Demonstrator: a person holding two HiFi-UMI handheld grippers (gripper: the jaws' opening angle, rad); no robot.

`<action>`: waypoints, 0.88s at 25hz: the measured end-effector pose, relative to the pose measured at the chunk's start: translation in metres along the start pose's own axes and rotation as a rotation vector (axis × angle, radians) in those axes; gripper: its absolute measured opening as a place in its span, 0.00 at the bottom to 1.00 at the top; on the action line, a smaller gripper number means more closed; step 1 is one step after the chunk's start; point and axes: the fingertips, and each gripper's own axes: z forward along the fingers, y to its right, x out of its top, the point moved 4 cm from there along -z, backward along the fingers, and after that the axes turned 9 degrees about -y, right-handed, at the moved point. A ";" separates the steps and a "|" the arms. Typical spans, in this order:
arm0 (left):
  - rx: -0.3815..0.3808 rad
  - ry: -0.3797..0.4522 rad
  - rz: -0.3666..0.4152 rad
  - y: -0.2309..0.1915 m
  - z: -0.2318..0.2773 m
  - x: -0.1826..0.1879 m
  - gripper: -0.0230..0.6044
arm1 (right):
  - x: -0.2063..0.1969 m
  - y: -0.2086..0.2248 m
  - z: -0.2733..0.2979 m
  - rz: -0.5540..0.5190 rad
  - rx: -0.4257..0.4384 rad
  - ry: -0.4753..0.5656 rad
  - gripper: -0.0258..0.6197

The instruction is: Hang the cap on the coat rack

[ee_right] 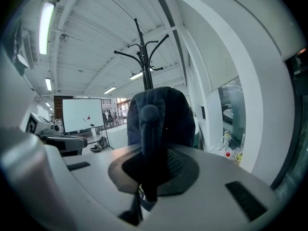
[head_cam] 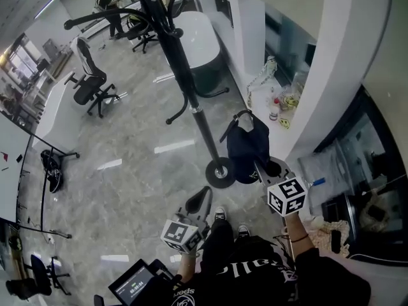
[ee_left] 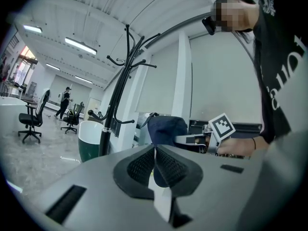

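Note:
A dark navy cap (head_cam: pixel 247 146) hangs from my right gripper (head_cam: pixel 266 169), which is shut on its fabric; in the right gripper view the cap (ee_right: pixel 161 114) fills the space just ahead of the jaws. The black coat rack (head_cam: pixel 185 75) stands right beside and behind the cap, its base (head_cam: pixel 220 172) on the floor, its hooked arms (ee_right: pixel 143 59) up above the cap. My left gripper (head_cam: pixel 198 201) is lower left of the cap, shut with nothing in it; its pads (ee_left: pixel 166 166) meet. From it I see the cap (ee_left: pixel 166 128) and rack (ee_left: pixel 120 81).
A white curved column (head_cam: pixel 331 75) and a ledge with bottles (head_cam: pixel 275 104) stand close on the right. A green and white round tub (head_cam: pixel 203 43) sits behind the rack. Office chairs (head_cam: pixel 89 85) and a whiteboard (ee_right: pixel 82 113) lie farther off.

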 end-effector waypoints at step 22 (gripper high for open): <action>-0.082 0.040 0.041 -0.120 0.073 0.062 0.04 | 0.035 0.073 0.167 0.024 -0.059 -0.149 0.09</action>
